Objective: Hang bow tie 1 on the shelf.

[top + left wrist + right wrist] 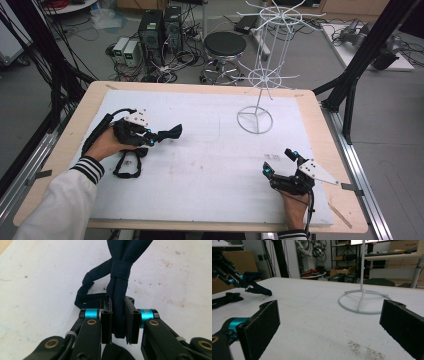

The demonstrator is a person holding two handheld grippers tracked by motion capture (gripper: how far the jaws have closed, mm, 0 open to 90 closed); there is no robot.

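On the white mat's [210, 165] left side I've got the left gripper [156, 136] clenched on a dark navy cloth strap [119, 285], one end sticking out past the jaws, the rest looped beside my hand. Right gripper [280, 162] rests near the front edge, jaws wide apart, nothing between. White wire stand [260, 75] sits well behind.
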